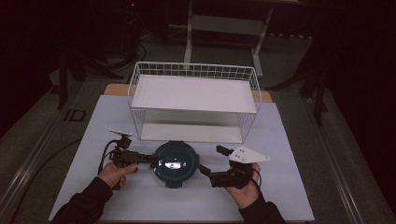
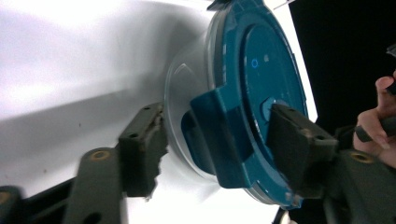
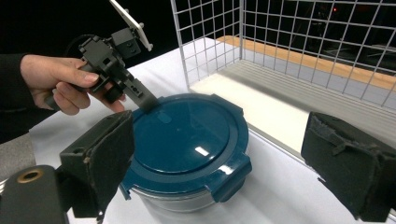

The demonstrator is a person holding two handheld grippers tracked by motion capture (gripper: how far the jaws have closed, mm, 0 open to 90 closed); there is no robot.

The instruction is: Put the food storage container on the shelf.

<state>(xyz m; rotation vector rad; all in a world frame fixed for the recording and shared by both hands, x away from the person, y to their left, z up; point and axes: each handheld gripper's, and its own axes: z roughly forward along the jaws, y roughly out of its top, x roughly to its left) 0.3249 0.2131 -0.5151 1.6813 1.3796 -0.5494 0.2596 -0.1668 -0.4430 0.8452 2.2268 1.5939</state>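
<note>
A white table (image 1: 289,196) carries one wire rack (image 1: 194,100) with two shelves, and just in front of it one round container (image 1: 176,163) with a blue lid. The left gripper (image 2: 219,140) straddles a lid clip, jaws parted. The right gripper (image 3: 219,163) hovers released beside the container.

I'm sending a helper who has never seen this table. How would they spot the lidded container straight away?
Find the white wire rack at the back of the white table. Just before its open front, between the left gripper and right gripper, sits the round container. Its dark teal lid with snap-down tabs marks it out.
</note>
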